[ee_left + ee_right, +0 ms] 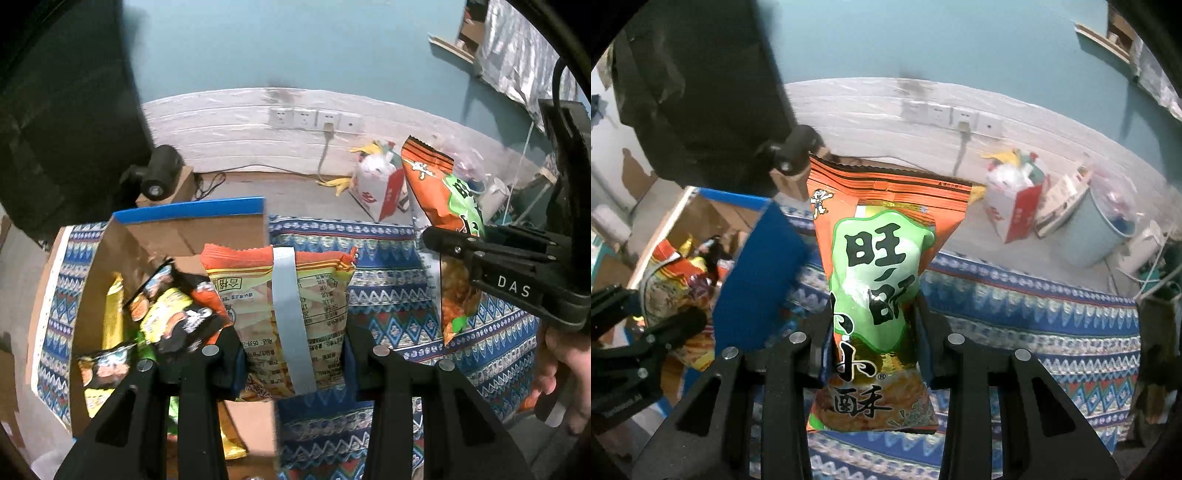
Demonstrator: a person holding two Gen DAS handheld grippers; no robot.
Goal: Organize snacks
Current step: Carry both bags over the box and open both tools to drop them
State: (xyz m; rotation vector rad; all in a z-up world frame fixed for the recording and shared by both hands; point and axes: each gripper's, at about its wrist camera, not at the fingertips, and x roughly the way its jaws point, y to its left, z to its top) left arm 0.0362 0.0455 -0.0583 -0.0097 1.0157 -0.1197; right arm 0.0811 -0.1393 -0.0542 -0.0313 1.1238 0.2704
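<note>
Snack packets fill both views. At the centre of the left wrist frame, an orange-and-yellow crinkled plastic snack bag (pixel 291 314) with a pale back seam hangs clamped between the left gripper (pixel 293 350) fingers, over the right edge of an open brown cardboard box with a blue rim (pixel 184 214). Inside the box, at lower left, lie small black-and-yellow foil packets (pixel 173 317). At the centre of the right wrist frame, the right gripper (pixel 871 347) is closed on an upright orange-and-green glossy snack bag (pixel 882 280), held above a blue patterned woven cloth (pixel 1034 314).

The step in hand appears to be loading the box. Next, the left bag likely needs lowering leftward into the box, then letting go. The raised blue box flap (pixel 761 277), left of centre in the right view, may block the right bag's path. A light blue plastic bin (pixel 1097 229) and a red-and-white paper bag (pixel 1015 206) sit upper right.
</note>
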